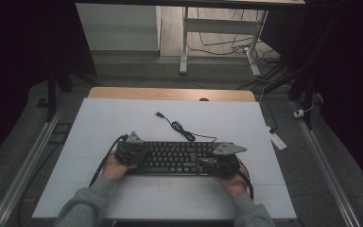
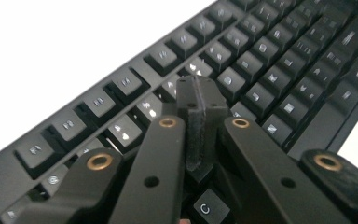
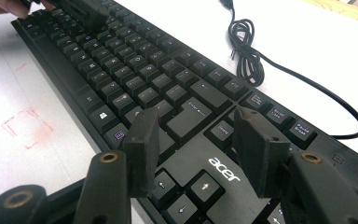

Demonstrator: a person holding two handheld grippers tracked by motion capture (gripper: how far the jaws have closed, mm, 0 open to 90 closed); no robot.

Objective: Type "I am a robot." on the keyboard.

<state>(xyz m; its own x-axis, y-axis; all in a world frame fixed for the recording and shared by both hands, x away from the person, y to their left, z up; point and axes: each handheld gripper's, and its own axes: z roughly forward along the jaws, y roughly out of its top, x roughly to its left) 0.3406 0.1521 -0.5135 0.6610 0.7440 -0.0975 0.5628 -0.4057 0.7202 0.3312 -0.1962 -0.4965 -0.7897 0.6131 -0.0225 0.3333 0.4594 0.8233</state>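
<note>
A black keyboard (image 1: pixel 175 157) lies flat on a white table (image 1: pixel 123 127), near the person's edge and roughly centred side to side, its long side running across the table. Its black cable (image 1: pixel 179 127) leaves the far edge, bunches into a small coil just behind the keyboard, and ends in a plug lying loose on the white surface farther back. The left gripper (image 1: pixel 139 153) sits over the keyboard's left end, held by the person's left hand (image 1: pixel 115 168); in the left gripper view its jaws are pressed together with nothing between them, and the joined tips (image 2: pixel 198 100) hang low over the upper key rows, touching or just above a key; which, the view does not settle. The right gripper (image 1: pixel 208 161) sits over the keyboard's right end, in the right hand (image 1: pixel 234 182). In the right gripper view its jaws stand apart, with the fingers (image 3: pixel 142 149) on either side of the block of keys above the arrow keys and the printed brand name; they hold nothing, and whether the tips rest on the keys cannot be told. That view also shows a faint red square outline (image 3: pixel 25 128) marked on the table beside the keyboard's near edge. Grey sleeves (image 1: pixel 82 205) cover both forearms.
</note>
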